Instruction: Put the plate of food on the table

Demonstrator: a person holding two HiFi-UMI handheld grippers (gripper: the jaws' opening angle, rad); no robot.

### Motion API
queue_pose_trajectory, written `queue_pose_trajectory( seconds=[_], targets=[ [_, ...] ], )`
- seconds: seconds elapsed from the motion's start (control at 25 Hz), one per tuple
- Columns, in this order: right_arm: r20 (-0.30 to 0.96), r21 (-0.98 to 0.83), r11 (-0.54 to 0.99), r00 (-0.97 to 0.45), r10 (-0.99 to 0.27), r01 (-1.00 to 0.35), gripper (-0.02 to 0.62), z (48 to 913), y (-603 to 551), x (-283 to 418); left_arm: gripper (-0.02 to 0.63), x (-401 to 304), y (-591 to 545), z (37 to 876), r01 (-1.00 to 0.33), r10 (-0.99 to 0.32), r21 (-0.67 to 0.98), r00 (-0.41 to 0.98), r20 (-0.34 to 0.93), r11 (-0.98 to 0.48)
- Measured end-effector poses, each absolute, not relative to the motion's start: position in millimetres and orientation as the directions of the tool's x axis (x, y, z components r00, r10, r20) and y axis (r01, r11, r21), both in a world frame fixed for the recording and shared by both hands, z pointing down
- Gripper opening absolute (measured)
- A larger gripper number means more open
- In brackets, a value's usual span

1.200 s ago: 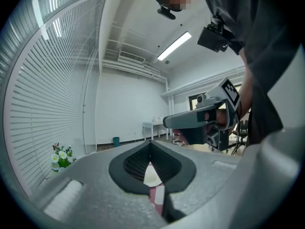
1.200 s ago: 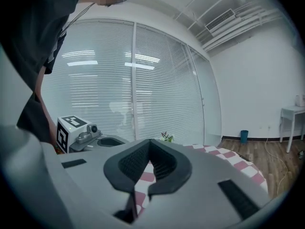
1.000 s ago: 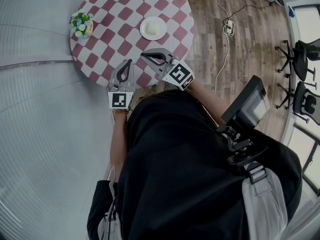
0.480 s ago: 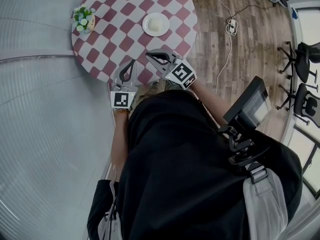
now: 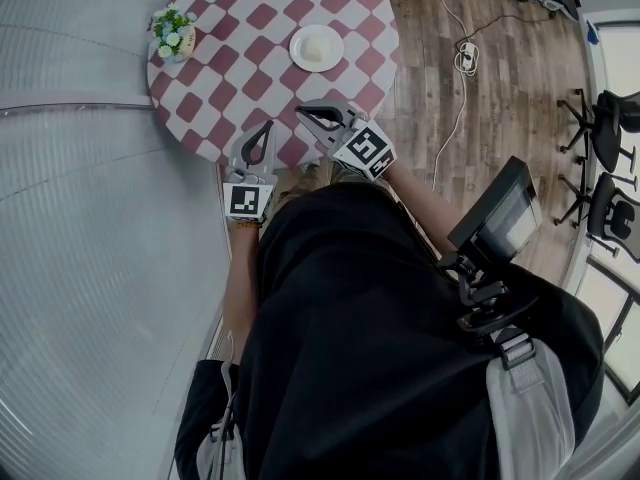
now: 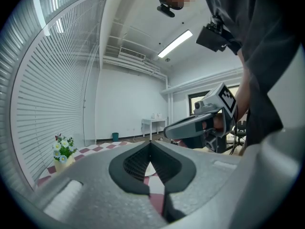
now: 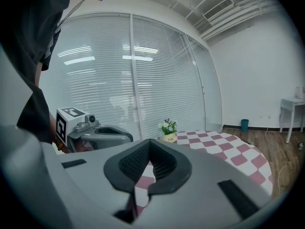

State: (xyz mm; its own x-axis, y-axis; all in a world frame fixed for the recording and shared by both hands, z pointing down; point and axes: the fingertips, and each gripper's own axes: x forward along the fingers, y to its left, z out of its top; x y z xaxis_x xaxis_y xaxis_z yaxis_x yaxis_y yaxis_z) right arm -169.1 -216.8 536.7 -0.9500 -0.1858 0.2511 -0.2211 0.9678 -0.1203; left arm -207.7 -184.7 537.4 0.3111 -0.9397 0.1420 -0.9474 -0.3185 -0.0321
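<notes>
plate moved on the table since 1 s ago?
No. The plate keeps its spot on the checked table relative to the flower pot; only the view shifted.

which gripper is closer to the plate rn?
The right gripper: in the head view its shut fingers end nearer the plate on the checkered table. The left gripper, also shut and empty, sits lower and farther left.

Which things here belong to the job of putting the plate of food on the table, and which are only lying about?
Job:
plate of food
table
left hand-held gripper
right hand-held gripper

Lying about:
flowers
cable
chairs
</notes>
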Motion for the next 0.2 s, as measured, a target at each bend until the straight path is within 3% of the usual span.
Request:
queue_pose_trajectory(
  seconds=[0.2],
  targets=[
    [0.253,-0.124,0.969,-0.951,-0.177,-0.214,0.008,536.5,-212.4,-168.5,0.005,-207.2,-181.4,536.7,-0.948,-0.94,-0.032,0.31,0.146,-0.317]
  ],
)
